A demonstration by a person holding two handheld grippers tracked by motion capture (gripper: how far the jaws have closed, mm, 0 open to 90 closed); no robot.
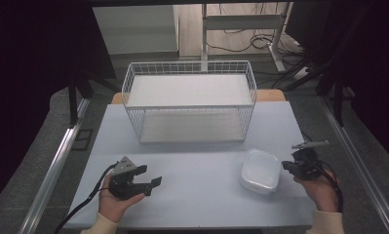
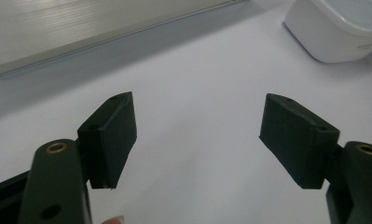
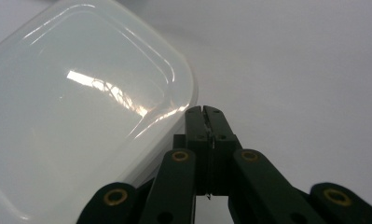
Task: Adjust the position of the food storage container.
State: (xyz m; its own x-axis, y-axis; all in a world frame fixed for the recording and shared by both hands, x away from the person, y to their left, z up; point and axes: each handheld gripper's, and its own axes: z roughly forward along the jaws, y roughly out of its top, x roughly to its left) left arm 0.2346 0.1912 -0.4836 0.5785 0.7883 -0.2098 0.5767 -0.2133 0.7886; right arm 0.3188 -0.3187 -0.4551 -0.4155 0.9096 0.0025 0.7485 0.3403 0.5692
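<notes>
Right claw [image 3: 206, 111] shut tight, empty, tips just beside white lidded box [image 3: 76, 116]. Left claw [image 2: 197, 135] wide open, empty, above bench [image 1: 197, 168].

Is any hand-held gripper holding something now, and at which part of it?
Nothing is held. The left hand-held gripper is open over the bare table. The right hand-held gripper is shut on nothing, beside the white container.
</notes>
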